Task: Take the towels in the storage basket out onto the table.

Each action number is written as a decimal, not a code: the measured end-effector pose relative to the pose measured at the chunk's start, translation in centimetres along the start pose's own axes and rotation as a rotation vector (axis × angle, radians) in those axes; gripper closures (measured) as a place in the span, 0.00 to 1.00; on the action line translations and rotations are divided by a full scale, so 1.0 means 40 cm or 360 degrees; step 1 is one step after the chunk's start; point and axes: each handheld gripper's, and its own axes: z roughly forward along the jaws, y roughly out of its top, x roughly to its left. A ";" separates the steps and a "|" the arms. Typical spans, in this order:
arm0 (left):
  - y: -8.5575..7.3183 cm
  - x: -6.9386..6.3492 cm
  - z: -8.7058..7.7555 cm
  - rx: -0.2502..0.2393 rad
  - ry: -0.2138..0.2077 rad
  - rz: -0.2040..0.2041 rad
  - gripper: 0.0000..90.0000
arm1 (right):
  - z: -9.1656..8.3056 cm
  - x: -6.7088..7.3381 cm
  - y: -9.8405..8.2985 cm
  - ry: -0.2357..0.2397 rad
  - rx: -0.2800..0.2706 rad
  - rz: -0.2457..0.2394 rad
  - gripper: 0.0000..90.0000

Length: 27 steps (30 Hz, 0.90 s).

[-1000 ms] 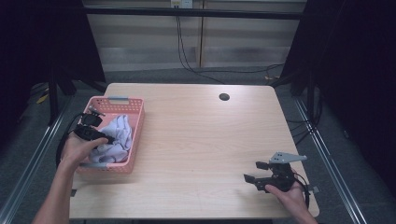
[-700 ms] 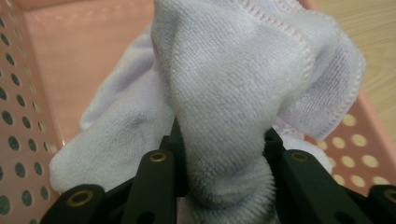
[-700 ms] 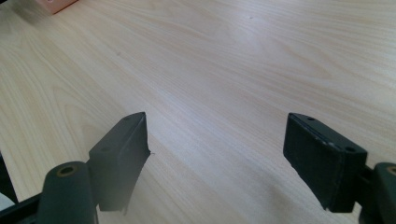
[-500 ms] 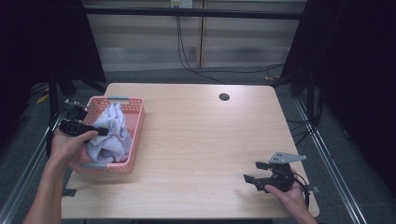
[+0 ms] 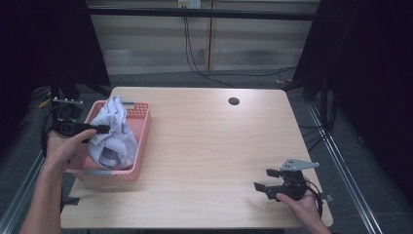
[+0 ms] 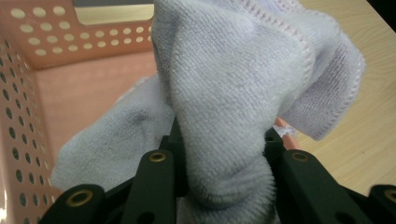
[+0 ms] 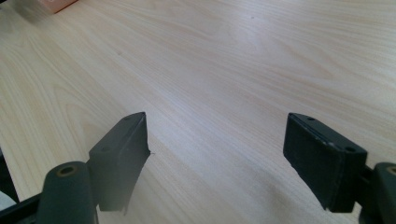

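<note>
A pale lavender towel [image 5: 113, 134] hangs bunched above the pink perforated basket [image 5: 141, 127] at the table's left edge. My left gripper [image 5: 99, 130] is shut on the towel, a thick fold [image 6: 224, 140] of it pinched between the black jaws. The cloth's lower part still drapes into the basket [image 6: 56, 84]. My right gripper [image 5: 265, 181] rests low over the table's near right corner. Its jaws stand wide apart over bare wood, with nothing between the fingertips [image 7: 217, 154].
The light wooden table [image 5: 209, 141] has a round cable hole [image 5: 234, 101] near its far edge. Black curtains and metal rails flank both sides. Cables trail along the floor beyond the far edge.
My left gripper has lifted the towel up out of the basket and drawn it slightly leftward, so the cloth now hangs taller. The right gripper has kept still.
</note>
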 end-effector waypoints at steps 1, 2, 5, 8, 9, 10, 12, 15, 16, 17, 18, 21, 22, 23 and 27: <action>0.002 -0.003 -0.003 -0.0019 -0.0003 -0.0010 0.75 | 0.000 0.000 0.000 0.0002 0.0000 0.0001 0.24; 0.005 -0.006 -0.007 -0.0038 -0.0014 -0.0016 0.75 | 0.000 0.000 0.000 0.0001 0.0000 0.0001 0.24; 0.018 -0.012 -0.024 -0.0064 -0.0013 0.0011 0.75 | 0.000 0.000 0.000 0.0000 0.0003 0.0001 0.24; 0.030 -0.019 -0.042 -0.0102 -0.0019 0.0017 0.75 | -0.001 0.000 0.000 -0.0001 -0.0001 -0.0001 0.24; 0.034 -0.020 -0.048 -0.0112 -0.0025 0.0018 0.75 | 0.000 0.000 0.000 -0.0002 -0.0003 0.0004 0.24; 0.036 -0.020 -0.052 -0.0122 -0.0033 0.0016 0.75 | -0.001 0.000 0.000 -0.0001 -0.0003 0.0005 0.24; 0.045 -0.025 -0.063 -0.0145 -0.0026 0.0020 0.75 | -0.001 0.000 0.000 0.0000 -0.0002 0.0005 0.24; 0.060 -0.040 -0.075 -0.0177 -0.0002 0.0057 0.75 | 0.000 -0.001 0.000 0.0000 0.0002 0.0002 0.24; 0.067 -0.046 -0.079 -0.0191 -0.0002 0.0067 0.75 | 0.001 -0.001 0.000 -0.0001 0.0002 -0.0001 0.24; 0.074 -0.049 -0.084 -0.0206 -0.0004 0.0064 0.75 | 0.002 -0.001 0.001 -0.0002 0.0002 0.0005 0.24; 0.081 -0.052 -0.088 -0.0220 0.0000 0.0062 0.75 | 0.002 -0.001 0.001 0.0001 0.0003 0.0006 0.24; 0.101 -0.059 -0.102 -0.0254 -0.0001 0.0077 0.75 | 0.000 -0.001 0.000 0.0000 0.0005 0.0005 0.24; 0.104 -0.062 -0.106 -0.0262 0.0002 0.0076 0.75 | -0.001 -0.001 0.000 -0.0003 0.0002 0.0005 0.24; 0.109 -0.064 -0.111 -0.0273 0.0004 0.0079 0.75 | -0.001 -0.001 0.000 -0.0005 0.0000 0.0007 0.24; 0.124 -0.076 -0.128 -0.0310 0.0015 0.0076 0.75 | -0.001 -0.001 0.000 -0.0002 0.0003 0.0010 0.24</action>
